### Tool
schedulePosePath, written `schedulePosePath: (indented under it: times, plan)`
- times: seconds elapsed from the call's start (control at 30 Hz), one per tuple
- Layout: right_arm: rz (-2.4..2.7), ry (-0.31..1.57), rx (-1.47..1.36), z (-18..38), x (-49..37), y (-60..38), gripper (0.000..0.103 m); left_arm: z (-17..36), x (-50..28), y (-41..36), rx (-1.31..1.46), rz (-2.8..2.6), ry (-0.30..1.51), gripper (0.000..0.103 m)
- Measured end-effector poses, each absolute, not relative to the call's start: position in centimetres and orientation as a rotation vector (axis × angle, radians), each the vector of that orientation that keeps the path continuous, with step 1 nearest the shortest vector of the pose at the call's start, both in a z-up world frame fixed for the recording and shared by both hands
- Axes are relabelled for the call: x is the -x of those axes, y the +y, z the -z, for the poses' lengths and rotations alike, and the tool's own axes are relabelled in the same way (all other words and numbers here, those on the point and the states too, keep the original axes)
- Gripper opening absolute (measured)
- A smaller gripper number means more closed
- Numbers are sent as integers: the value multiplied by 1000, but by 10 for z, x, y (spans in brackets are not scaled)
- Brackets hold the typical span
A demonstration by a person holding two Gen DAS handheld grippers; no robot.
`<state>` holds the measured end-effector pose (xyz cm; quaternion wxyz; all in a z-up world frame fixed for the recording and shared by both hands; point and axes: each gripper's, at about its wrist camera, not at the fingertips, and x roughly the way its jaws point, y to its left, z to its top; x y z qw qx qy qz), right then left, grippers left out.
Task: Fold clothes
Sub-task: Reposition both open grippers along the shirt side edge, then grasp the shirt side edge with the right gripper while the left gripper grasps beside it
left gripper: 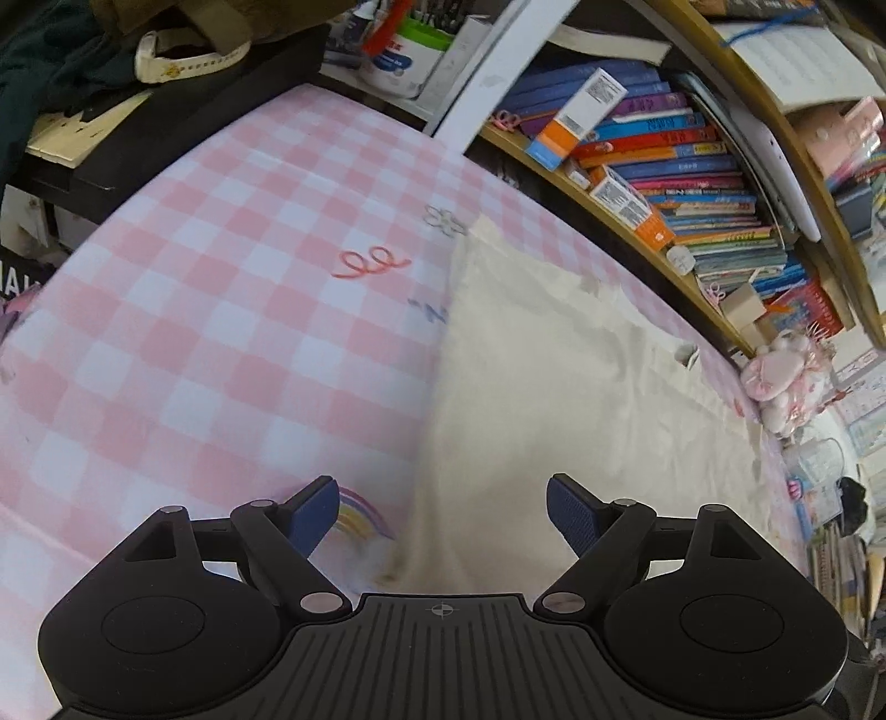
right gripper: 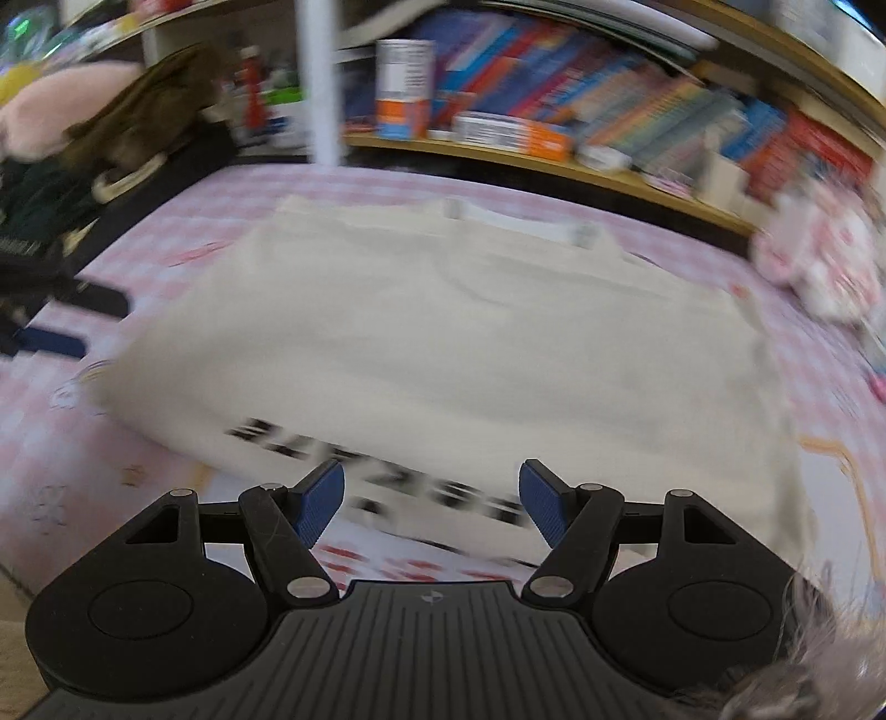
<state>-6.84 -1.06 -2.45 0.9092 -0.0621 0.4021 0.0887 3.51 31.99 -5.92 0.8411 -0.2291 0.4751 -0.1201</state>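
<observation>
Hovering, left gripper (left gripper: 443, 512): jaws spread wide with nothing between the blue pads (left gripper: 570, 512), poised above the line where the cream cloth meets the checked cover.
Right gripper (right gripper: 432, 498): jaws also apart and empty, held over the near edge of the cream garment; its view is smeared by motion blur.
Garment: a cream-white piece of clothing (right gripper: 443, 343) lies spread flat on the bed, black lettering (right gripper: 387, 471) showing near its lower edge, too blurred to read. In the left wrist view the same cloth (left gripper: 581, 399) fills the right half of the surface.
Bed cover: a pink-and-white checked sheet (left gripper: 210, 288) printed with small doodles, among them a red squiggle (left gripper: 368, 263) and a rainbow (left gripper: 360, 518) just beside the left pad.
Shelf: a wooden bookshelf (left gripper: 609, 221) runs along the far side of the bed, packed with colourful books (left gripper: 692, 183) and orange-and-white boxes (left gripper: 576, 119).
Toy: a pink plush (left gripper: 781, 376) sits at the shelf end of the bed.
Far corner: dark clothing and a brown bag (left gripper: 183, 27) are piled beyond the cover's edge.
</observation>
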Motion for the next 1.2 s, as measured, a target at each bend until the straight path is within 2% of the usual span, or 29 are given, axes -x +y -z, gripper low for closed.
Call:
schedulePosePath:
  times: [0.23, 0.5, 0.57, 0.6, 0.63, 0.7, 0.8, 0.83, 1.0, 1.2]
  plan:
    - [-367, 845, 291, 32, 49, 81, 68, 81, -51, 364, 725, 334, 1071, 85]
    - [-620, 853, 514, 45, 36, 169, 65, 97, -56, 371, 851, 420, 1127, 85]
    - [-649, 868, 541, 50, 30, 184, 60, 98, -57, 371, 871, 438, 1135, 85]
    - [-647, 881, 541, 53, 27, 187, 55, 99, -58, 371, 881, 447, 1139, 85]
    - [-645, 894, 540, 56, 24, 191, 46, 100, -58, 371, 890, 456, 1145, 85]
    - [-641, 920, 539, 61, 18, 198, 37, 102, -60, 370, 901, 468, 1155, 85]
    - [-604, 927, 517, 62, 11, 195, 10, 106, -63, 368, 914, 479, 1173, 85]
    - [-589, 924, 505, 61, 9, 192, 6, 107, -64, 368, 923, 483, 1178, 85]
    - [-566, 851, 389, 33, 11, 174, 5, 118, -74, 358, 1037, 543, 1213, 85]
    - [-558, 851, 295, 16, 6, 161, 5, 131, -82, 338, 1137, 614, 1238, 85]
